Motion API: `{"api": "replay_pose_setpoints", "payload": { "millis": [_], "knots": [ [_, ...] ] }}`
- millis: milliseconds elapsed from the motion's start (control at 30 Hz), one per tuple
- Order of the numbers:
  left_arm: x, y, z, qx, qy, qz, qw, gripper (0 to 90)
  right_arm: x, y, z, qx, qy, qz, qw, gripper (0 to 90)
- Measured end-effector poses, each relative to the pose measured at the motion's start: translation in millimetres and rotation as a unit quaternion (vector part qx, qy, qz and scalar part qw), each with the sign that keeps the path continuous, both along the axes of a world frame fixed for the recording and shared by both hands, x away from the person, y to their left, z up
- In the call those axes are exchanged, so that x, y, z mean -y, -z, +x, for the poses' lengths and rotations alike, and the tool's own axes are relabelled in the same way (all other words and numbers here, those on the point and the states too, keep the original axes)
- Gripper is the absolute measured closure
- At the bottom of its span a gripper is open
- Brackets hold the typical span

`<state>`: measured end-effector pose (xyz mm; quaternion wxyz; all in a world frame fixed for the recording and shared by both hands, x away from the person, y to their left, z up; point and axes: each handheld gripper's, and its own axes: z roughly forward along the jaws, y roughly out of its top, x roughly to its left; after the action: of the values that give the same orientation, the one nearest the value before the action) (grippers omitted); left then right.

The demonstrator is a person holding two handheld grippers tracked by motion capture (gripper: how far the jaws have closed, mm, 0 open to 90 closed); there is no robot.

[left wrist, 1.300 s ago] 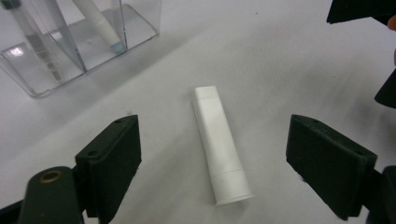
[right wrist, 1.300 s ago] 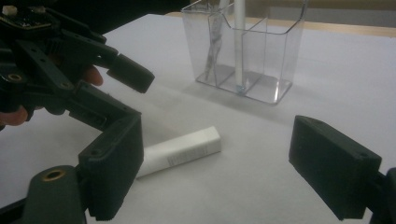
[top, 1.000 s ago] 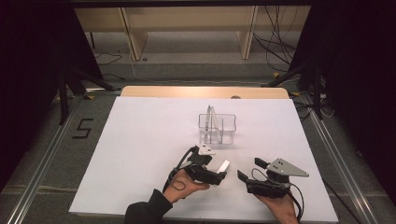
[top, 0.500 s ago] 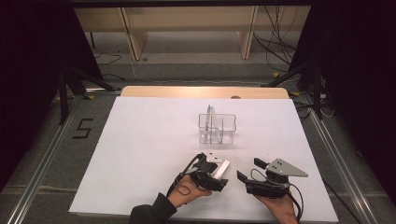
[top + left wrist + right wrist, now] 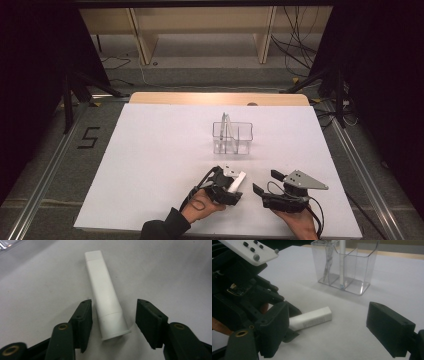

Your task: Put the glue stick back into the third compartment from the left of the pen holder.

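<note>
One white tube, two grippers

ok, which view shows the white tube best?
Left gripper view: the tube lies full length on the table, between the open jaws. Right gripper view shows it partly behind the left tool. High view: small.
</note>
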<state>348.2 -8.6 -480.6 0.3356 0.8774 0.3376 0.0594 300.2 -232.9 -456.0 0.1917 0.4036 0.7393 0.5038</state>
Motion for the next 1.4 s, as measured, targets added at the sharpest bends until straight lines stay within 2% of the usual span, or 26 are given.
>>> {"api": "replay_pose_setpoints", "payload": {
  "millis": [367,467,833,1100,1300,1400],
  "knots": [
    [0.6,0.0,-1.5,0.019,-0.007,0.017,0.9997,59.3,-1.7,0.8,-0.2,-0.001,-0.002,-0.002,1.0000,19.8],
    [0.2,-0.3,-1.7,0.020,-0.007,0.019,0.9996,65.7,-1.8,1.1,-0.2,-0.001,-0.002,-0.003,1.0000,19.8],
    [-5.0,0.5,3.6,0.014,-0.004,0.003,0.9999,66.6,-1.3,0.6,-0.3,-0.001,-0.001,-0.001,1.0000,19.9],
    [-17.6,-4.8,13.6,0.004,-0.002,-0.010,0.9999,66.8,-1.1,0.4,-0.4,0.001,-0.002,-0.002,1.0000,19.8],
    [-26.8,-16.1,18.9,-0.006,0.022,-0.016,0.9996,66.7,-4.3,-0.4,-2.2,0.006,-0.011,-0.006,0.9999,19.2],
    [-30.0,-20.4,20.4,-0.015,0.034,-0.014,0.9992,66.7,-7.5,-0.8,-3.7,0.014,-0.017,-0.021,0.9995,19.1]
  ]
}}
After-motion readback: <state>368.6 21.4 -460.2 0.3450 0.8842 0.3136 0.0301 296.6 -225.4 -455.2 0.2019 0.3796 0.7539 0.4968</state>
